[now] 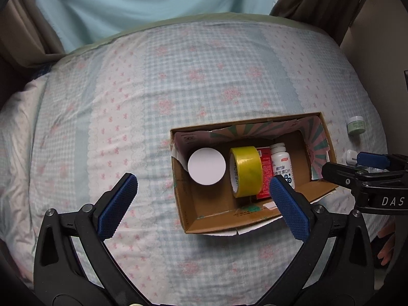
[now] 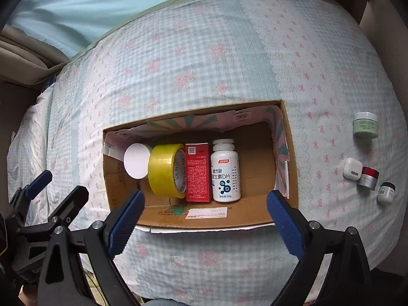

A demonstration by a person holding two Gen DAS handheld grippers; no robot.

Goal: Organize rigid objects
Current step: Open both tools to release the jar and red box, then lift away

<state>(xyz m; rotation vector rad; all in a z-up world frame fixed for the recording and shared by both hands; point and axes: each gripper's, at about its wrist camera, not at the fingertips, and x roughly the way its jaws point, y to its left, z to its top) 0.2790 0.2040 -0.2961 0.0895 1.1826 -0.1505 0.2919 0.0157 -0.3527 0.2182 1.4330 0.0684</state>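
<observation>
An open cardboard box (image 2: 289, 158) (image 1: 182, 204) lies on the bed. Inside it, side by side, are a white round lid (image 2: 136, 160) (image 1: 206, 166), a yellow tape roll (image 2: 165, 170) (image 1: 246, 170), a red carton (image 2: 198, 172) (image 1: 265, 176) and a white pill bottle (image 2: 225, 170) (image 1: 280, 163). My right gripper (image 2: 205, 210) hangs open above the box's near wall, nothing between its blue pads. My left gripper (image 1: 204, 196) is open too, above the box's left end, and empty. On the quilt right of the box lie a green jar (image 2: 366, 125) (image 1: 356, 125), a white case (image 2: 352, 167), a red-capped jar (image 2: 368, 178) and a small dark-capped bottle (image 2: 386, 193).
The flowered checked quilt (image 2: 204, 58) covers the whole bed. Pale blue curtain (image 1: 127, 2) and brown drapes hang beyond its far edge. A person's fingers (image 1: 386, 244) show at the right edge of the left wrist view. The box's right half is bare cardboard.
</observation>
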